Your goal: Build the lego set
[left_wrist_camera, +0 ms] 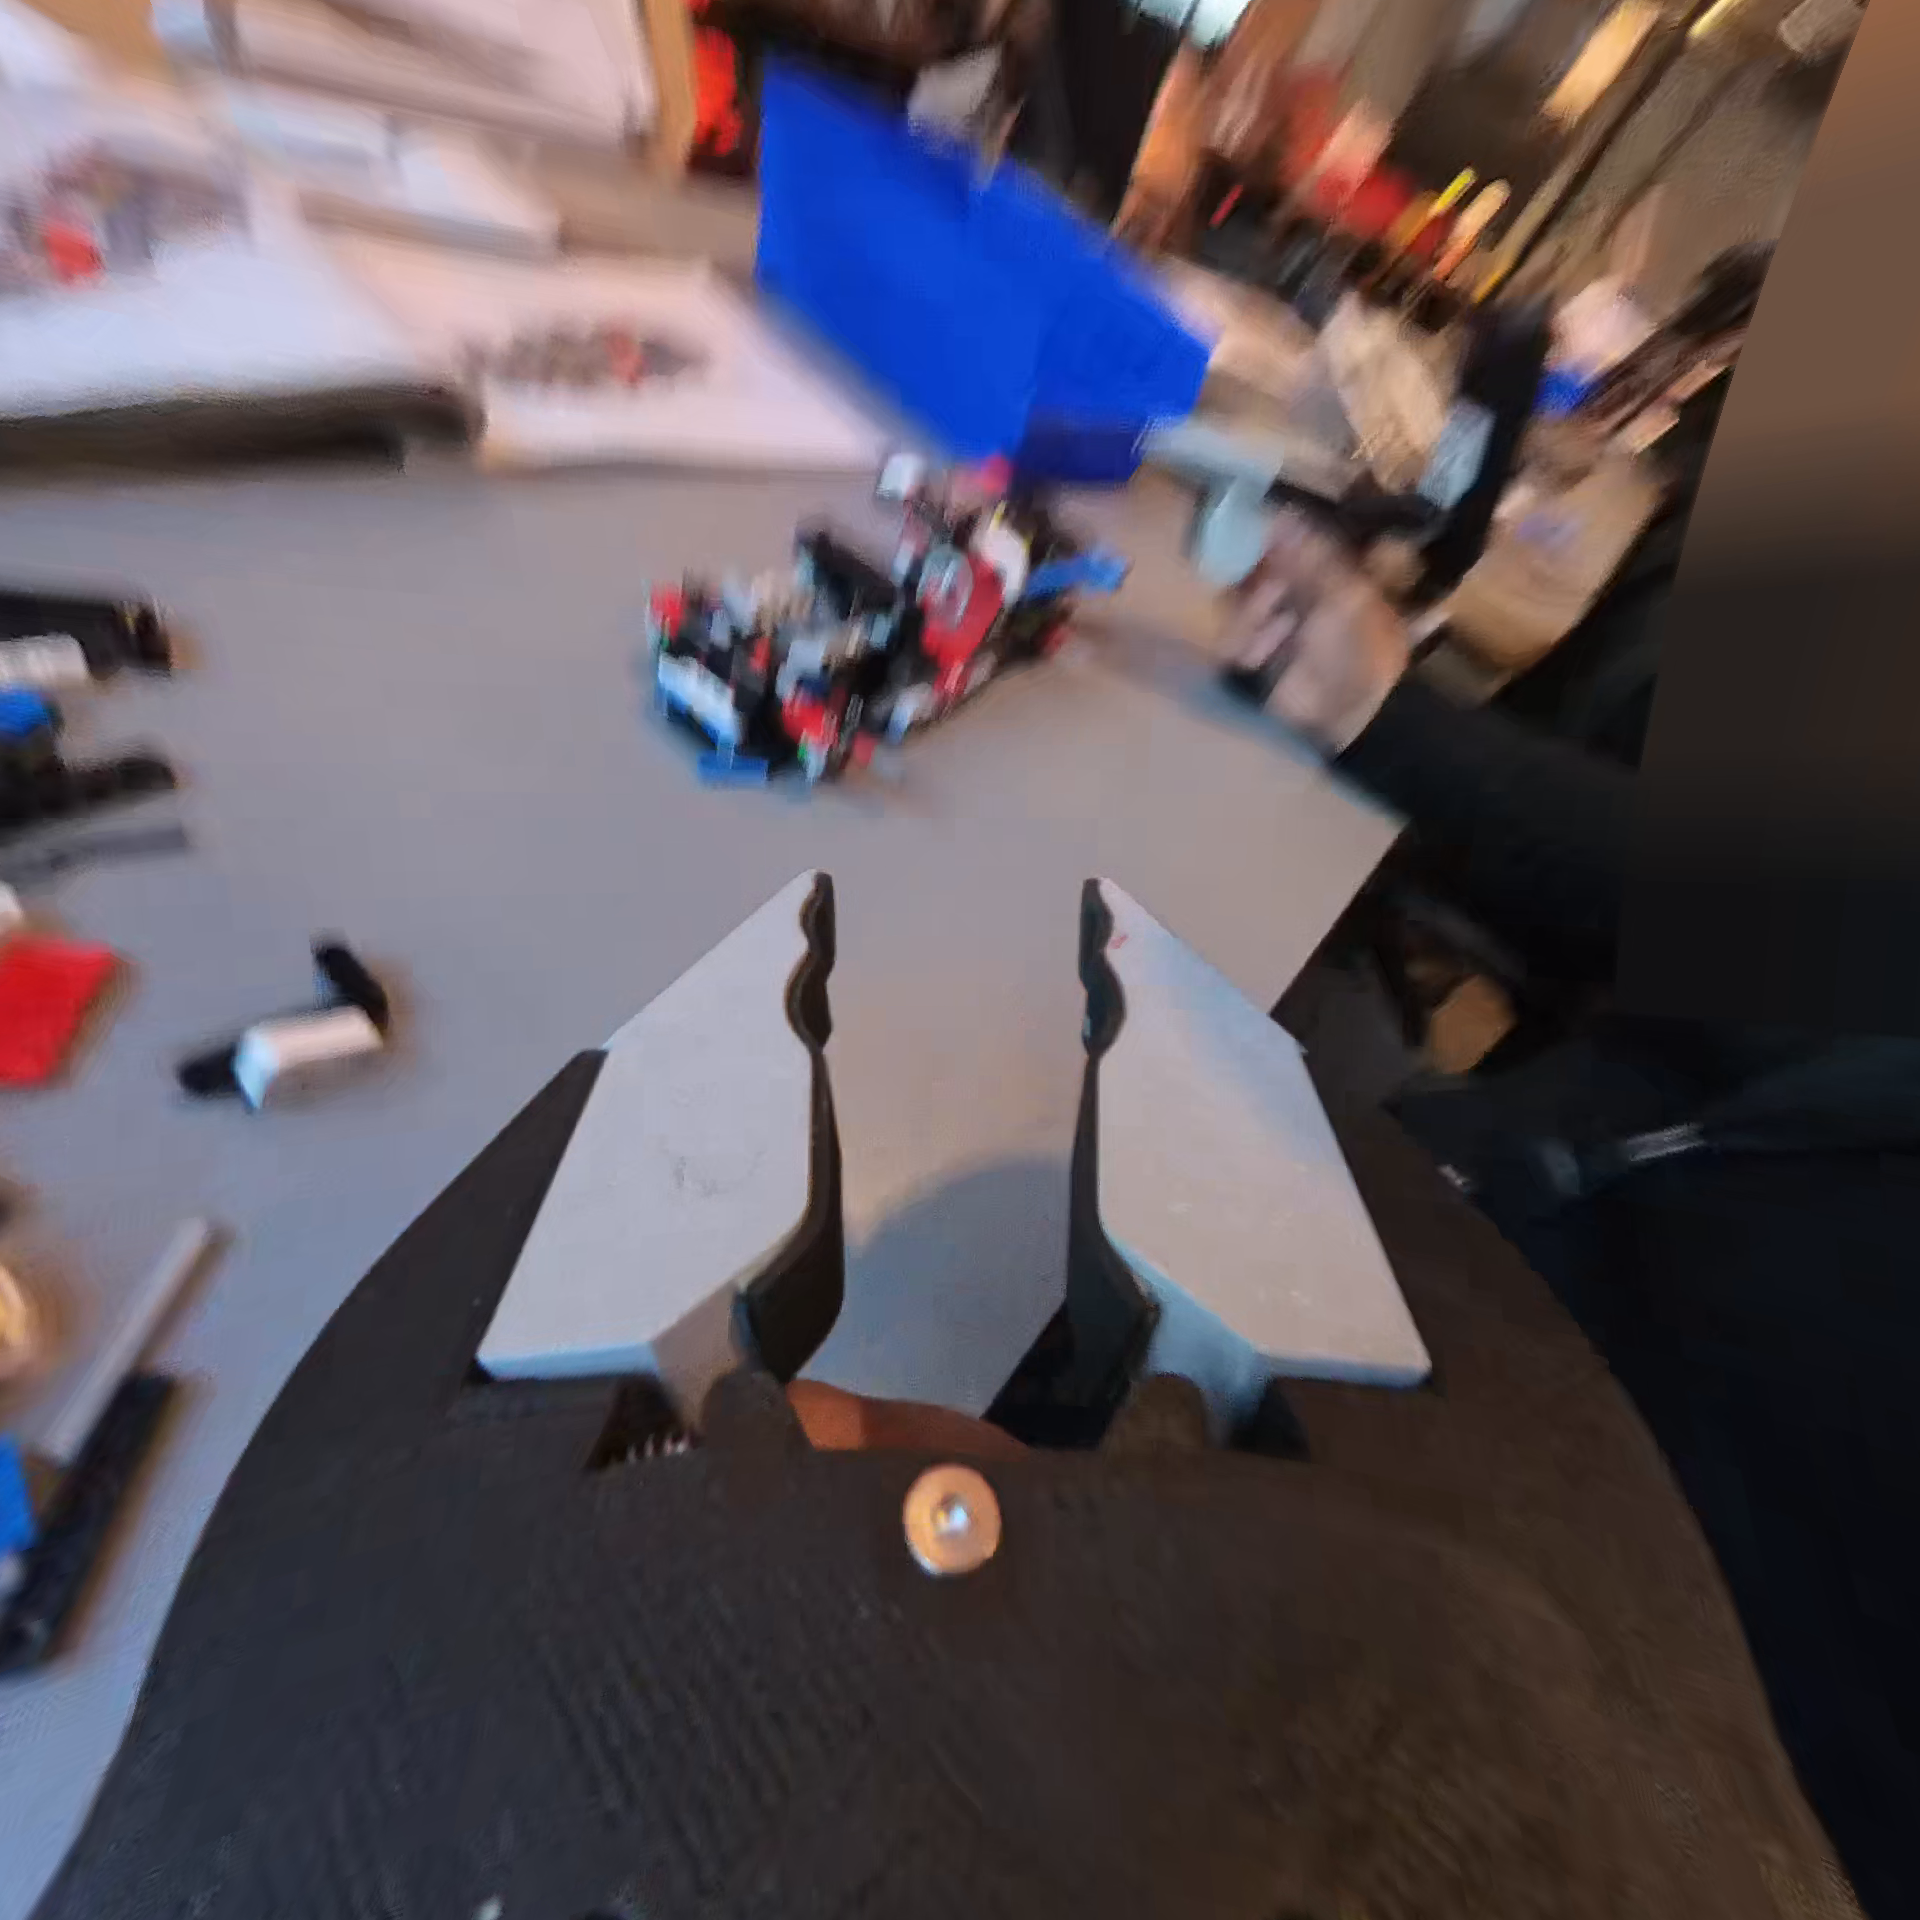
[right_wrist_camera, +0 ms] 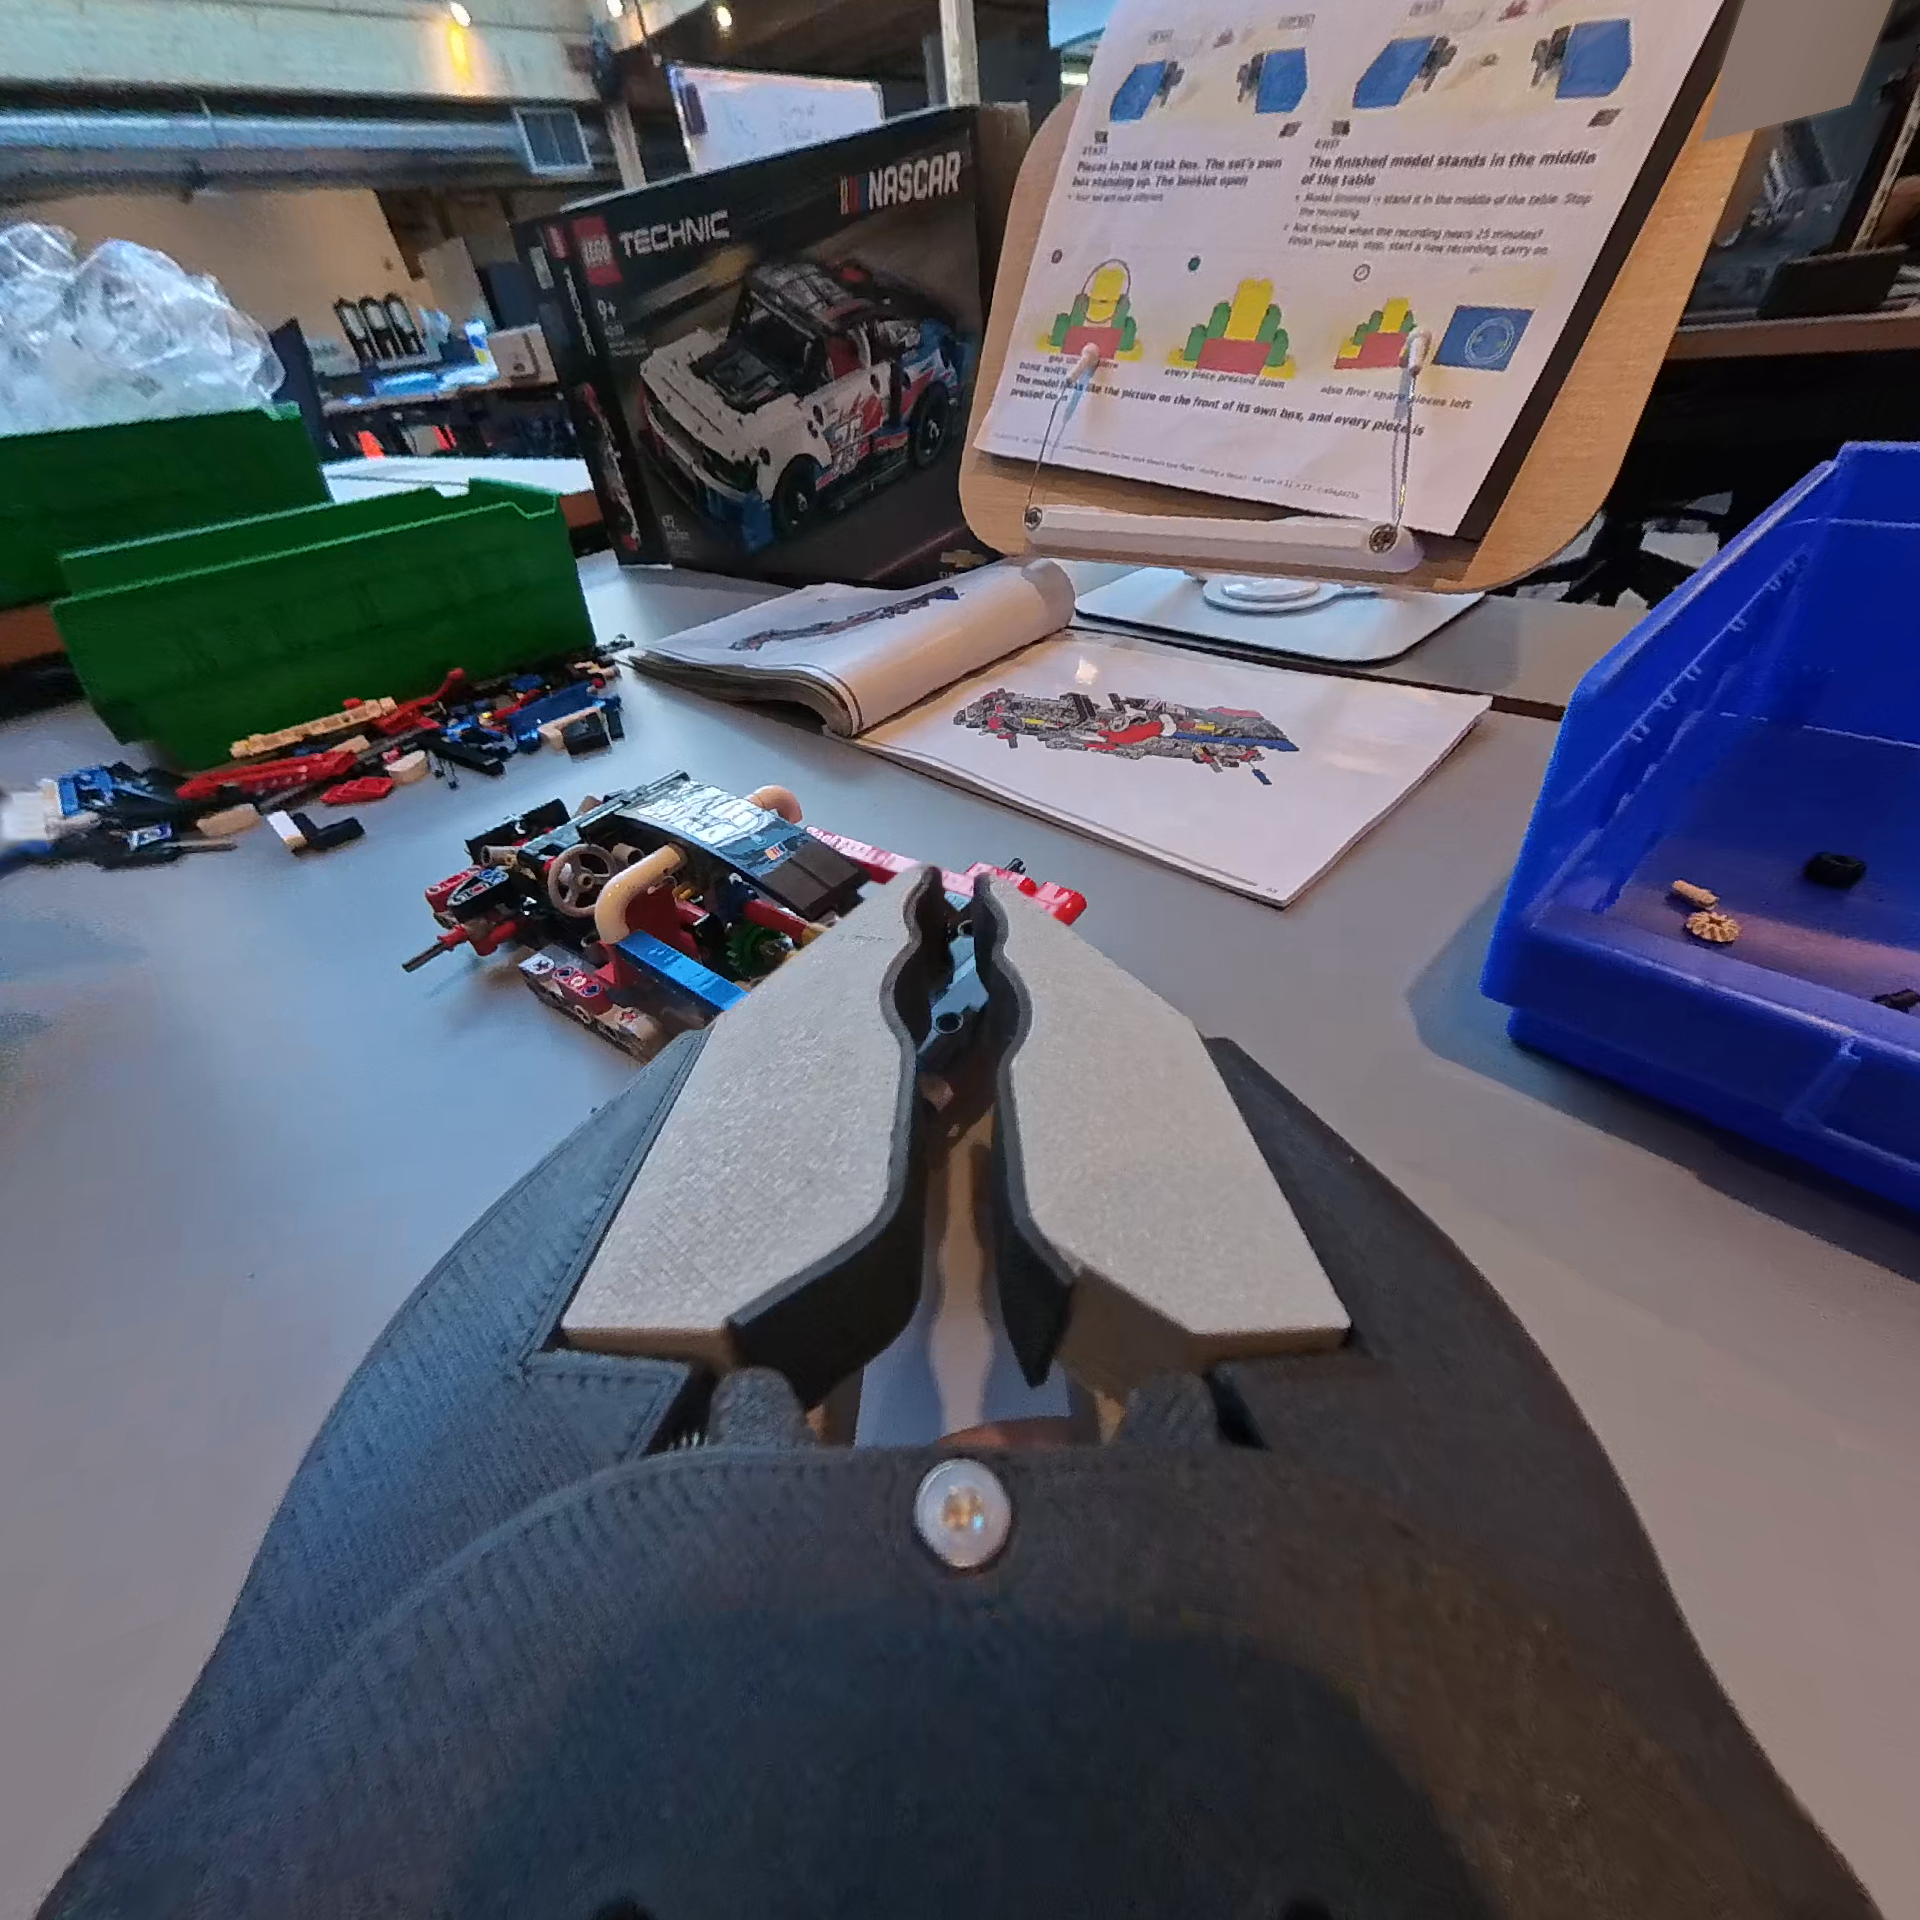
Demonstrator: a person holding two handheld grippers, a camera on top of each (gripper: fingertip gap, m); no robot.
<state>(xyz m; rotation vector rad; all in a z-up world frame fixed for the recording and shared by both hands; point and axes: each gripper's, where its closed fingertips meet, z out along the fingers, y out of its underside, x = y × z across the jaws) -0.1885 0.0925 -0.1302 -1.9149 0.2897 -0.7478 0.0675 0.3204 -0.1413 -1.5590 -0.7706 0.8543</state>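
The partly built lego car (right_wrist_camera: 665, 904), black, red and blue, lies on the grey table (right_wrist_camera: 260, 1091); it also shows blurred in the left wrist view (left_wrist_camera: 862, 644). My right gripper (right_wrist_camera: 954, 888) is nearly shut on a small black lego piece (right_wrist_camera: 951, 1013) and hovers just over the car's right end. In the left wrist view a hand holds it to the right of the car (left_wrist_camera: 1231, 509). My left gripper (left_wrist_camera: 956, 888) is open and empty above bare table, well short of the car.
Loose lego pieces (right_wrist_camera: 343, 758) lie in front of green bins (right_wrist_camera: 312, 613). An open instruction booklet (right_wrist_camera: 1143, 748), the set's box (right_wrist_camera: 790, 364) and a sheet on a stand (right_wrist_camera: 1299, 260) stand behind. A blue bin (right_wrist_camera: 1714, 935) holds a few small parts at right. There is about 35 cm between the tips of the two grippers.
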